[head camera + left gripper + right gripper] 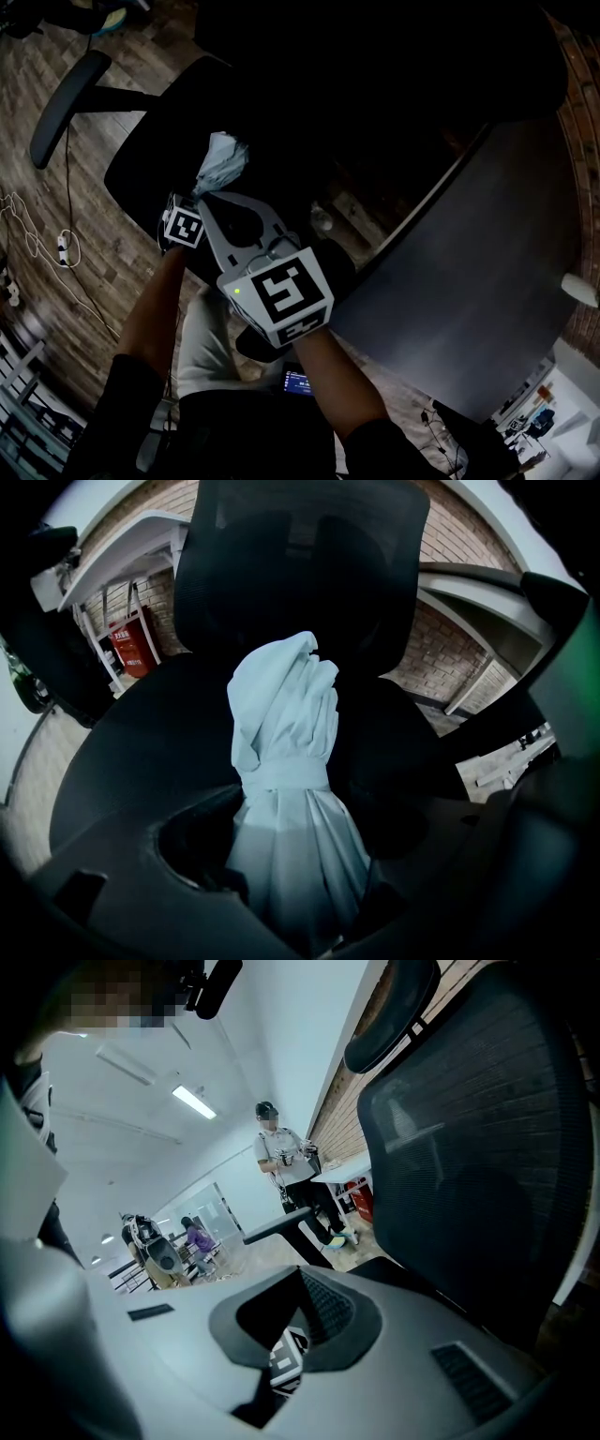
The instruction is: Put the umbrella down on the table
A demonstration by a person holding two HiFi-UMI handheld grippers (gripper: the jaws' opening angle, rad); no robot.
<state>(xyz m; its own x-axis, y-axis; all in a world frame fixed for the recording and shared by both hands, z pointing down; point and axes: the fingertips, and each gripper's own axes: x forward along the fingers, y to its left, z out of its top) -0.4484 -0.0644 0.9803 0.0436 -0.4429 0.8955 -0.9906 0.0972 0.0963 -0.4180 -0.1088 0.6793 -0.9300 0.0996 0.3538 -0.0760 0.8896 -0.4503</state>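
left gripper [302, 897] pinches the folded umbrella [286, 761] upright above the chair [300, 564], likely for carrying right to the table [487, 281]; right gripper [300, 1316] is pressed together, empty. one grip seems enough.

A dark grey table [487, 272] stretches away to the right of the right gripper's fingers [220, 234]. A small white object [579, 289] sits at its far edge, well apart from them. Left of the fingers, white cables [33, 239] trail across the wood-plank floor [112, 262], which carries a black chair [159, 159].
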